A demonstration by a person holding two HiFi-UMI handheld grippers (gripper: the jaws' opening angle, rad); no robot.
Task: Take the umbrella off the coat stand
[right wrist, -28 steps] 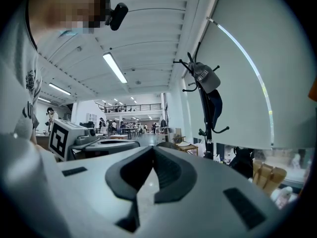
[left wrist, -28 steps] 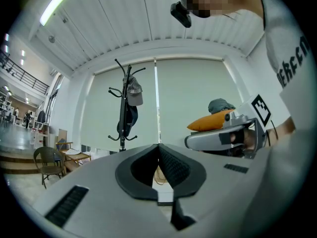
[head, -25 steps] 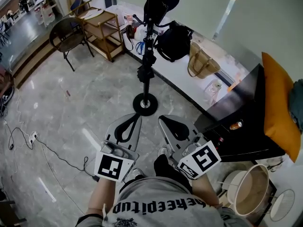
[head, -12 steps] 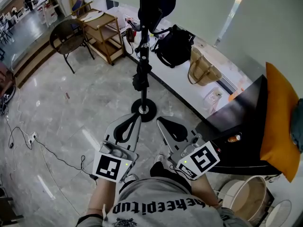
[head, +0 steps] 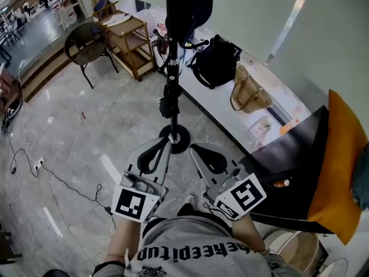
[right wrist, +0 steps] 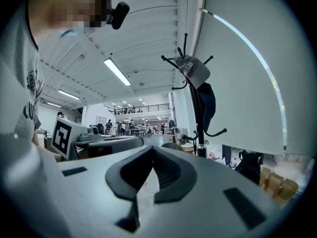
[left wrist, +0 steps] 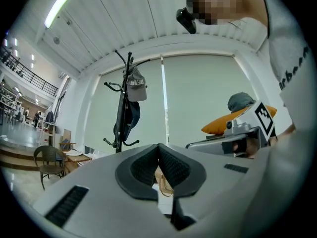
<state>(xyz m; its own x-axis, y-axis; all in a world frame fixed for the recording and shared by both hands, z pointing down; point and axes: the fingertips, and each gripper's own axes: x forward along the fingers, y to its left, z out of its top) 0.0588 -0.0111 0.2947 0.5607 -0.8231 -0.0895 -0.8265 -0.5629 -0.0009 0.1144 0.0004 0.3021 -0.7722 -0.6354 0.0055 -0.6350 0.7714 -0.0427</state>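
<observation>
Holding my left tool (head: 166, 143) and right tool (head: 193, 149) closed on nothing, I see a woven bag (head: 249, 94) on the white surface (head: 209, 101), its contents hidden.

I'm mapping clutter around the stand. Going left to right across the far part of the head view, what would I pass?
Dark chair → wooden shelf table → coat stand → black bag → woven bag → orange cushion.
</observation>
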